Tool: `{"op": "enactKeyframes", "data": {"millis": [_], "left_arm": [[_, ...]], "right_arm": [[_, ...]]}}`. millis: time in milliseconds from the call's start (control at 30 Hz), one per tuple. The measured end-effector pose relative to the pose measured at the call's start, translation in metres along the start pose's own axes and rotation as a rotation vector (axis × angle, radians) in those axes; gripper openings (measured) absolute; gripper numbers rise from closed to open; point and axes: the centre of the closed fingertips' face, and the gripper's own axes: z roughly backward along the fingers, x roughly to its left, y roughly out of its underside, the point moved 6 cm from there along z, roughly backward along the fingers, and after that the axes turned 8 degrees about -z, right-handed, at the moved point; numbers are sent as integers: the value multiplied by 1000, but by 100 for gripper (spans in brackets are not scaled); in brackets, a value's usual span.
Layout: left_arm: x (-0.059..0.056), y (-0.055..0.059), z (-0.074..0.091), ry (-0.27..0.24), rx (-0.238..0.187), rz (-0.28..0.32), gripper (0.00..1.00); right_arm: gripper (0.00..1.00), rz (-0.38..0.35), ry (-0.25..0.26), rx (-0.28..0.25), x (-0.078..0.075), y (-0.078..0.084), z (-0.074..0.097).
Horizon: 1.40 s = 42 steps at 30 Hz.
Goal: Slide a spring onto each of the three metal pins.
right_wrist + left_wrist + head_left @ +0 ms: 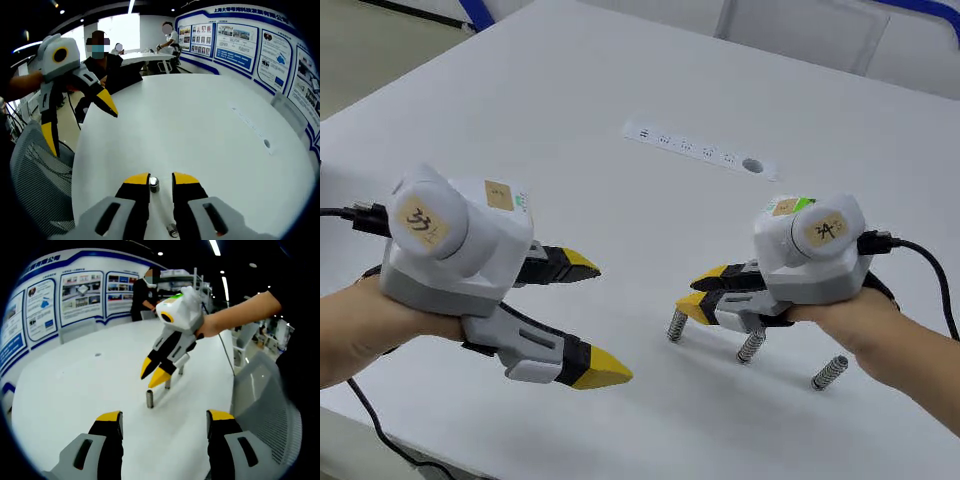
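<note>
Three coil springs stand on the white table [570, 120] near its front right: one [676, 324], a second [751, 346] and a third [830, 372]. Whether a pin is inside each I cannot tell. My right gripper [696, 293] hovers just above the leftmost spring, jaws a little apart and holding nothing. In the right gripper view that spring's top [154, 184] shows between my fingertips [137, 180], with another spring [173, 231] nearer. My left gripper [594, 320] is wide open at the left, well clear of the springs. From the left gripper view, its jaws [165, 416] face the nearest spring [149, 399].
A white power strip [700, 148] lies further back on the table. A mesh chair [270, 405] stands past the table's edge. People stand and sit in the background by wall posters.
</note>
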Motion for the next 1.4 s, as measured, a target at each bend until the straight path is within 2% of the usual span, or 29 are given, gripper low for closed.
{"op": "enactKeyframes", "data": {"millis": [67,167,267,367,567,600,700,733,833,900,933,1000,1100,1267,1400], "left_arm": [[3,1,-1,-10,11,-4,69],[7,-2,-1,-14,1,5,69],[11,-9,-2,-23,-20,3,69],[16,-14,-5,-33,-14,-9,71],[21,-24,-10,-35,-35,-2,73],[21,-28,-11,-34,-56,4,73],[22,-34,-14,-29,-72,13,73],[22,-34,-15,-27,-73,11,73],[23,-35,-18,-19,-66,11,76],[23,-35,-19,-12,-61,10,77],[22,-34,-19,-2,-55,4,77],[22,-32,-20,9,-41,1,77],[23,-31,-22,13,-32,-2,81],[24,-27,-24,7,-8,-13,87],[21,-25,-23,12,5,-25,92]], "right_arm": [[18,-5,13,-12,-3,-1,8],[18,-8,26,-37,-7,-2,21],[19,-7,47,-70,-12,-3,37],[19,-10,76,-110,-19,-3,54],[21,-18,92,-183,-26,2,92],[22,-21,96,-189,-27,5,99],[23,-30,117,-213,-30,15,115],[23,-36,126,-219,-32,19,119],[23,-114,127,-249,-36,37,134],[25,-122,138,-260,-38,45,142],[26,-144,126,-270,-37,50,148],[30,-162,109,-272,-35,57,156],[34,-156,116,-253,-32,70,170],[44,-151,99,-262,-29,82,188],[55,-122,84,-213,-29,91,195]]}}
